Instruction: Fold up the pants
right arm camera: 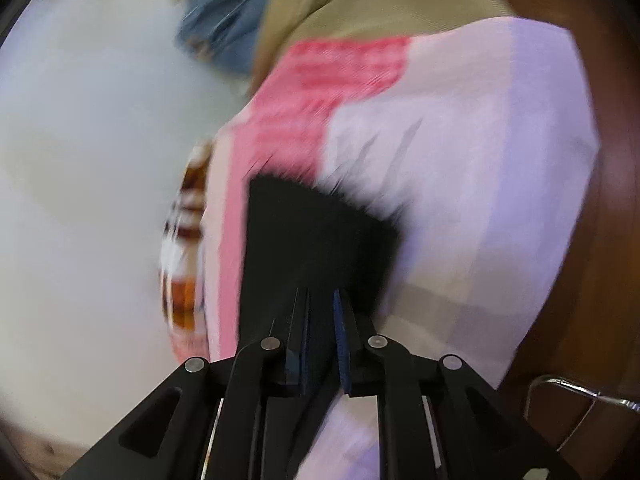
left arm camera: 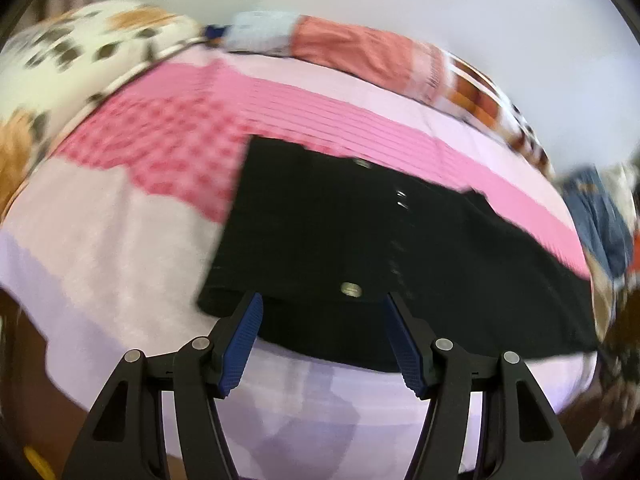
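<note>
Black pants (left arm camera: 352, 236) lie spread on a pink and lilac bed cover (left arm camera: 120, 248), waistband toward me, with a metal button (left arm camera: 351, 289) at the near edge. My left gripper (left arm camera: 322, 300) is open and empty, its blue-padded fingers just above the waistband on either side of the button. In the right wrist view my right gripper (right arm camera: 321, 294) is shut on a fold of the black pants (right arm camera: 312, 240), which stretch away from the fingers over the cover (right arm camera: 480, 200). That view is blurred by motion.
Folded clothes in red, light blue and plaid (left arm camera: 360, 48) lie along the far side of the bed. A flower-print pillow (left arm camera: 80, 52) is at the far left. Blue jeans (left arm camera: 600, 216) lie at the right. A metal hanger hook (right arm camera: 576, 392) and brown wood show at the bed's edge.
</note>
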The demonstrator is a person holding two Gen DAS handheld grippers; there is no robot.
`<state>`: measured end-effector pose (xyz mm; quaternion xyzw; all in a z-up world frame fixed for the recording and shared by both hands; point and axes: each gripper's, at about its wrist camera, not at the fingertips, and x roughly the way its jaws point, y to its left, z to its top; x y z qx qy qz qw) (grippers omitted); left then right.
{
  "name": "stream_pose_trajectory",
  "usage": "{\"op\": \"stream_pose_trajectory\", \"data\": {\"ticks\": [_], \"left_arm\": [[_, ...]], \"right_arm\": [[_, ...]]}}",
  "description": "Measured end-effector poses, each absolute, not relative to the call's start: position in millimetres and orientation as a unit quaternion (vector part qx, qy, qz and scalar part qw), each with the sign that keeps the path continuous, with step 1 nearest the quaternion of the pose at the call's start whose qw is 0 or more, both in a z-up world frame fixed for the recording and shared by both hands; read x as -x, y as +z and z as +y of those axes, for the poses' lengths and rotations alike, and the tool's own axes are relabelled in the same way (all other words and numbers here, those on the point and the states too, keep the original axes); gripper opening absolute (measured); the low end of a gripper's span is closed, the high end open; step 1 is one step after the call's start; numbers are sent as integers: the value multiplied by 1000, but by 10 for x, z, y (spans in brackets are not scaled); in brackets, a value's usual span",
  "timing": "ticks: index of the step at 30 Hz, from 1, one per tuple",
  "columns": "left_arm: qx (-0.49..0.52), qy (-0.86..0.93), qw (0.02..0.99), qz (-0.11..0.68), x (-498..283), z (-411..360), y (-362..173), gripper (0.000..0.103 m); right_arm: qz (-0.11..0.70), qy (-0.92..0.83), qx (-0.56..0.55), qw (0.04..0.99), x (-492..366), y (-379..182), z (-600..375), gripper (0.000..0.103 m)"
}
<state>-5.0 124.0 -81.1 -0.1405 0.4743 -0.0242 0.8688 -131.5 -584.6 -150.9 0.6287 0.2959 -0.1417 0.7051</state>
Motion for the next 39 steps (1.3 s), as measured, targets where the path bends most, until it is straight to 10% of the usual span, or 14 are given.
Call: {"op": "stream_pose_trajectory", "data": {"ticks": [18, 23, 39], "left_arm": [[247, -29, 825, 508, -5, 1720, -1133, 62], [198, -13, 837, 509, -102, 1629, -1112, 32], [222, -6, 831, 510, -163, 1727, -1146, 30]], "right_arm": [[447, 59, -624, 638, 467, -1823, -4136, 37], [431, 57, -615, 658, 496, -1779, -4165, 37], [409, 21, -650, 640, 574, -2022, -4304, 38]]}}
